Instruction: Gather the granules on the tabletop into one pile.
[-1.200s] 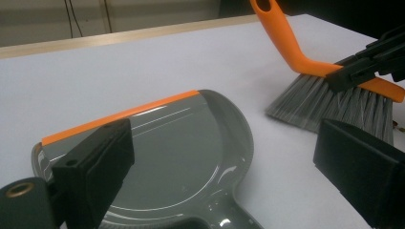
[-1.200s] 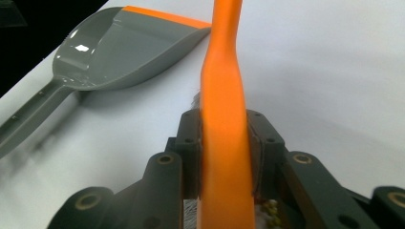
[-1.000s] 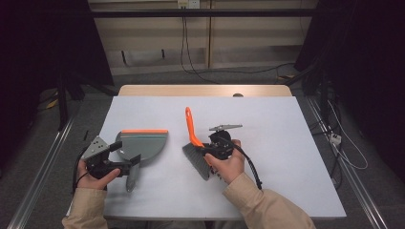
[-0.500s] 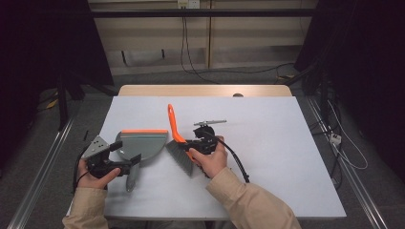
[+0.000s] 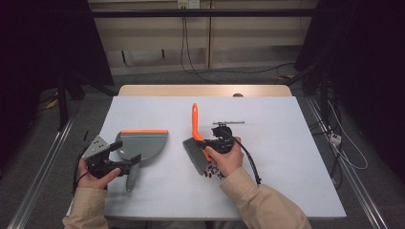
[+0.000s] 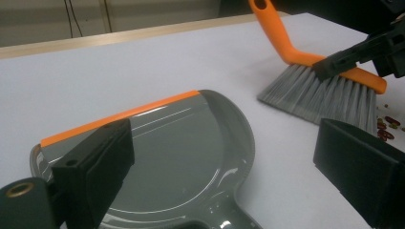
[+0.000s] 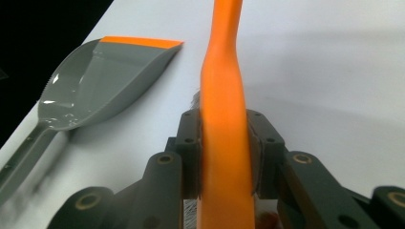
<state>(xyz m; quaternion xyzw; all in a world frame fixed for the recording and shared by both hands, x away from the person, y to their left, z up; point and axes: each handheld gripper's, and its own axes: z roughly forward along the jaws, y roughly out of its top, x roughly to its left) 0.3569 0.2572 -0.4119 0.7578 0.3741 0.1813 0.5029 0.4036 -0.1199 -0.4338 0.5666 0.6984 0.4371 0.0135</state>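
Right gripper [image 5: 208, 143] jaws clamp the orange brush [image 5: 197, 138] on the worktop [image 5: 286, 143]; left gripper [image 5: 129, 164] jaws stand apart over the dustpan [image 5: 143, 145] handle.

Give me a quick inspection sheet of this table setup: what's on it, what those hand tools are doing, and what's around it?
Surface: white table top, a wooden strip along its far edge.
Job's things: grey dustpan with an orange lip, lying flat; orange-handled brush with grey bristles on the table; small dark red bits beside the bristles.
Clutter: nothing seen.
Grippers: left gripper open, jaws either side of the dustpan's handle end; right gripper shut on the brush handle.
Cables: a black cable trails from the right gripper; more cables lie on the floor at the right.
Surroundings: dark room, pale wall panel behind, metal rails beside the table.
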